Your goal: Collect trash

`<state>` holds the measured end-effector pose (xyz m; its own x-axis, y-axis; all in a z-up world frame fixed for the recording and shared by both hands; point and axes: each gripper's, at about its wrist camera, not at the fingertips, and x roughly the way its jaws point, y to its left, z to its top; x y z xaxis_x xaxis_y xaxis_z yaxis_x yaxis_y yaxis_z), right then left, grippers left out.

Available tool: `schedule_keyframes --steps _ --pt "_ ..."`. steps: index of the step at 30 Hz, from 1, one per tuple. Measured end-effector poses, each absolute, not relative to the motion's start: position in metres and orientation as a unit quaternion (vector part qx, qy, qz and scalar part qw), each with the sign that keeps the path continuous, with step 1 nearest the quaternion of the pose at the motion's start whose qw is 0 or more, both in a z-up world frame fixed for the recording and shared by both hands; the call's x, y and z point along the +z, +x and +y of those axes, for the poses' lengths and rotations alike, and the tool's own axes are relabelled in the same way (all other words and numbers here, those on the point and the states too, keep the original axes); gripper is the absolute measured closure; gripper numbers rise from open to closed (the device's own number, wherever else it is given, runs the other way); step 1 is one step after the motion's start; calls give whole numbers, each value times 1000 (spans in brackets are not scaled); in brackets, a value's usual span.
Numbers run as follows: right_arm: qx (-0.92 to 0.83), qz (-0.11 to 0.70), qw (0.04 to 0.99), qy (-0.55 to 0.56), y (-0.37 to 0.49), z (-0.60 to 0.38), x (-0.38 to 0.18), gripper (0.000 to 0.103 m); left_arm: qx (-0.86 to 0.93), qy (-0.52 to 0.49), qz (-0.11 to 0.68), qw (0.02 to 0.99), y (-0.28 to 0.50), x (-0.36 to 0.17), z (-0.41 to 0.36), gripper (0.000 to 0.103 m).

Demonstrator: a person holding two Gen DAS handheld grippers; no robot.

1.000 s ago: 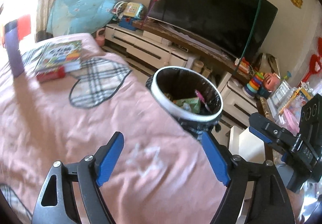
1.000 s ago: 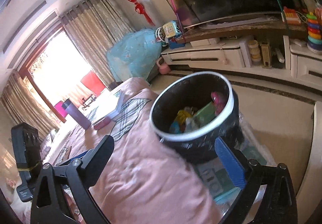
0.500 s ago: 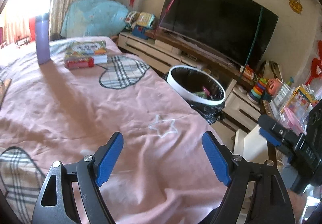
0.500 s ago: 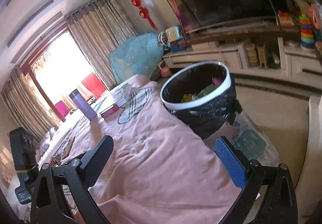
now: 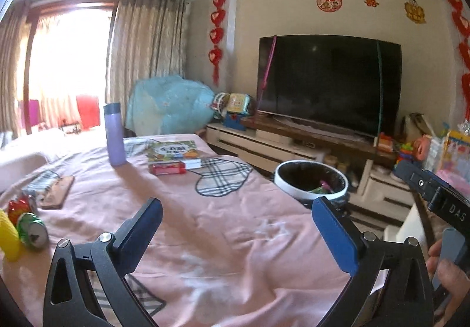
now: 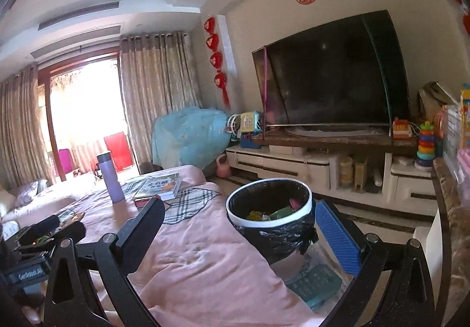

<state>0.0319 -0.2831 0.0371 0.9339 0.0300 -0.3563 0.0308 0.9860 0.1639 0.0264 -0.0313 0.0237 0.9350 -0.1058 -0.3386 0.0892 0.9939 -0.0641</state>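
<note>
Compared with a second ago, both views have pulled back from the trash bin (image 5: 311, 180) and tilted upward. The bin then filled the middle of each picture, close between the fingers; now it sits smaller and farther off, beyond the right-hand edge of the pink-covered counter (image 5: 205, 224), and the ceiling, the curtains and the bright window have come into view. The left end of the counter has also appeared in the left wrist view, with a crushed green can (image 5: 32, 231) lying on its side next to a yellow object (image 5: 8, 241) and a red crumpled wrapper (image 5: 17, 206) just behind them.

The left tool (image 5: 235, 236) points slightly downward over the bare cloth, its blue pads wider apart than a second ago and opening at this moment, with nothing between them. The right tool (image 6: 238, 234) is released too, fingers spread wide and empty; in its view the bin (image 6: 270, 218), lined with a black bag and holding coloured scraps, stands on the floor against the counter's edge, seen between the fingers but not touched. A person's hand (image 5: 446, 274) grips the right tool's handle at the lower right of the left wrist view.

A purple bottle (image 5: 114, 136) stands upright at the far end of the counter, near a picture book (image 5: 173, 150) and a red packet (image 5: 167, 168).
</note>
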Motion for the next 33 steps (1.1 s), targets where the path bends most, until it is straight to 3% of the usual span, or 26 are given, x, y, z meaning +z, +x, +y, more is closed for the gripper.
schedule_keyframes --steps 33 --pt "-41 206 977 36 31 -270 10 0 17 -9 178 984 39 6 -43 1"
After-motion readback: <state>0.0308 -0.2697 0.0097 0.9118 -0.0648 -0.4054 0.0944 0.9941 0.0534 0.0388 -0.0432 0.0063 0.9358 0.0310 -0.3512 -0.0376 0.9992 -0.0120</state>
